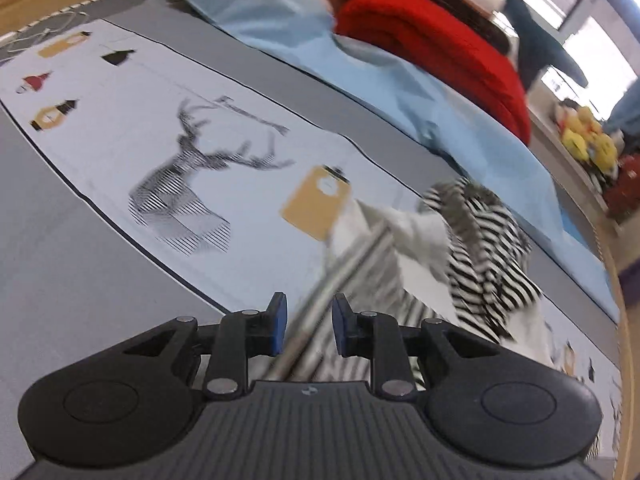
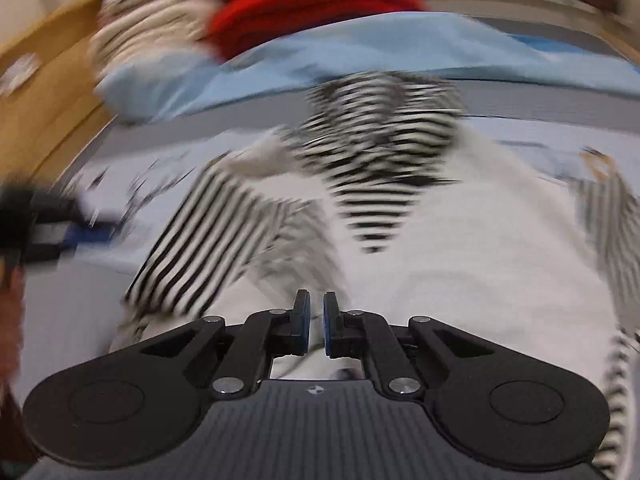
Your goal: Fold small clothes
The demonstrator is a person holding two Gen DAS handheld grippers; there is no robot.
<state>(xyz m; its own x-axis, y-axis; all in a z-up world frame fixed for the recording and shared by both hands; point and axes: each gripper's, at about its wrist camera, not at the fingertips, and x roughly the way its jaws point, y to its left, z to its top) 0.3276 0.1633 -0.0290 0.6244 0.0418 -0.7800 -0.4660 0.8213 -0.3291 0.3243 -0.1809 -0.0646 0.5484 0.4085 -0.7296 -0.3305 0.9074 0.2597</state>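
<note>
We had the small white garment with black-and-white striped sleeves and hood (image 2: 400,184) lying spread on a deer-print table mat (image 1: 192,168), its crumpled striped hood toward the light blue cloth (image 1: 440,92) at the back. Our left gripper (image 1: 307,328) hung over a striped sleeve (image 1: 348,280), its blue-padded fingers standing apart with the blurred striped fabric running up between them; we could not tell whether the pads touched it. Our right gripper (image 2: 316,326) sat low over the white body of the garment, its fingers drawn nearly together with only a narrow slit left, and we could not tell whether any cloth was pinched there. Behind the blue cloth lay a folded red knit (image 1: 432,44) beside a cream knit (image 2: 148,44).
</note>
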